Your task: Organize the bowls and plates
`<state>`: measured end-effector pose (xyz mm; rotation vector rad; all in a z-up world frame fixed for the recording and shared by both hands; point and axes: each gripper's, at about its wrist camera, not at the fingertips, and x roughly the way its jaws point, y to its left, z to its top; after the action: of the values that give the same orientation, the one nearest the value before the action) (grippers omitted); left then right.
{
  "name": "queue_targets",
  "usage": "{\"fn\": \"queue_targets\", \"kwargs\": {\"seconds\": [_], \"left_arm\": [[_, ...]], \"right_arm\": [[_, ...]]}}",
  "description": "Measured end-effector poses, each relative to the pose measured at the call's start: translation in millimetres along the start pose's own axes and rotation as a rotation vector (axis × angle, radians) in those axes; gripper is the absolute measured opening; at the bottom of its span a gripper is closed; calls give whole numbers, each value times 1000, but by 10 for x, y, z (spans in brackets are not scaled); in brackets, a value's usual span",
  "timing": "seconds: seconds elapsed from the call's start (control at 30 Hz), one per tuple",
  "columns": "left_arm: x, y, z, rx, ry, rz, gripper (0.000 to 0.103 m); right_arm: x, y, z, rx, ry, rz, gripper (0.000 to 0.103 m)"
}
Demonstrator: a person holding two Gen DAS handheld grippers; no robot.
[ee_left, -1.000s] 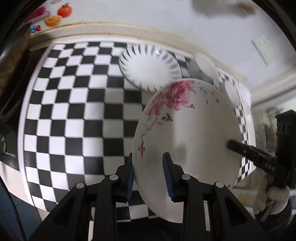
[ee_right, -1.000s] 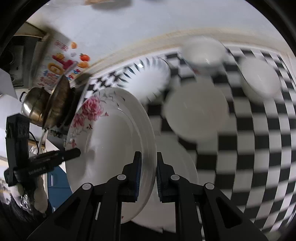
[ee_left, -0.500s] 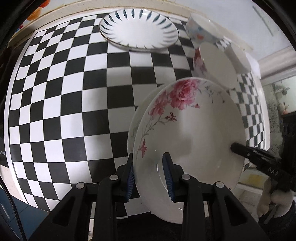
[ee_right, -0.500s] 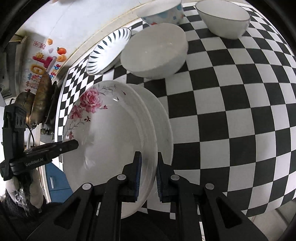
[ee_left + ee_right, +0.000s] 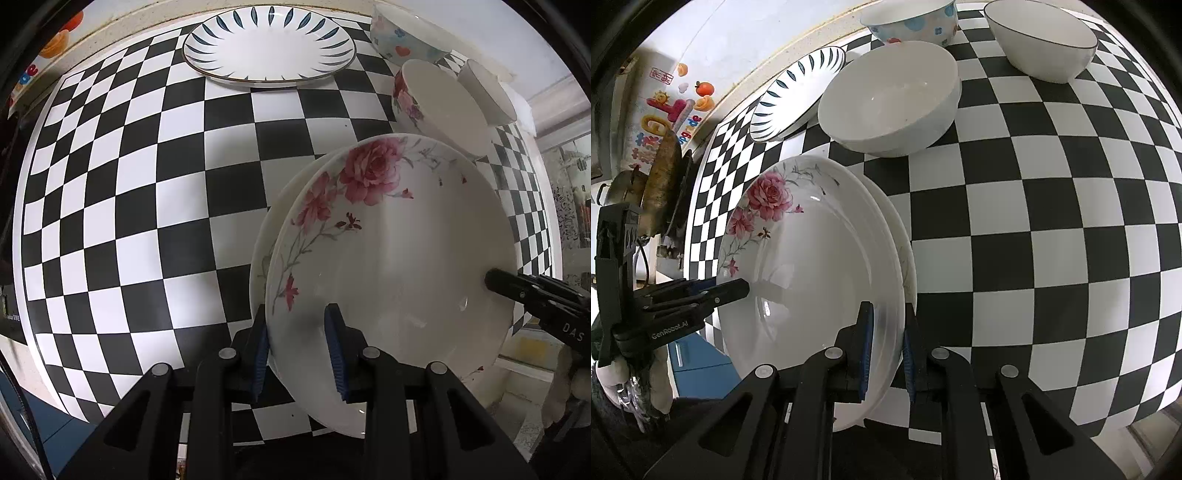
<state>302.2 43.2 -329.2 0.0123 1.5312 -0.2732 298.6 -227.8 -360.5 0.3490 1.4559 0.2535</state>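
I hold the rose plate (image 5: 388, 266) by its rim from two sides, just above a second plate (image 5: 264, 251) lying on the checkered table (image 5: 122, 192). My left tool (image 5: 297, 347) is clamped on the near rim, its blue pads either side of the edge; my right tool (image 5: 886, 345) is clamped on the opposite rim, and shows as a black arm at the plate's far edge in the left view. The plate sits slightly tilted and partly overlaps the one below; whether they already touch, I cannot tell.

Behind stand a white bowl (image 5: 890, 98), a dotted bowl (image 5: 912, 20), a dark-rimmed bowl (image 5: 1043, 40) and a striped plate (image 5: 269, 42), all well apart from my hands.

To nest it well, I judge I should level the plate, centre it over the lower rim, lower both sides together, and part the pads only once it rests. The outer pads sit between the two rims, so pulling out sideways too early could drag or chip the lower plate.
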Motion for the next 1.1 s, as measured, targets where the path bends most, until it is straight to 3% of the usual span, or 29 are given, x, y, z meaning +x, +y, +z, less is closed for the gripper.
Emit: {"fn": "queue_targets", "kwargs": {"seconds": [0.27,0.73,0.97,1.1], "left_arm": [[68,-71,-12,12,26,9,26],[-24,-99,-10,6,3,47,26],[-111,-44,-12,-21,9,15,26],[-412,92,163,-68,-42,-32,27]], "right_arm": [[0,-14,-19,3,17,-29,16],[27,25,-17,-3,52,-68,18],[-126,78,57,9,40,-40,19],[-475,201,242,2,-19,-10,19]]}}
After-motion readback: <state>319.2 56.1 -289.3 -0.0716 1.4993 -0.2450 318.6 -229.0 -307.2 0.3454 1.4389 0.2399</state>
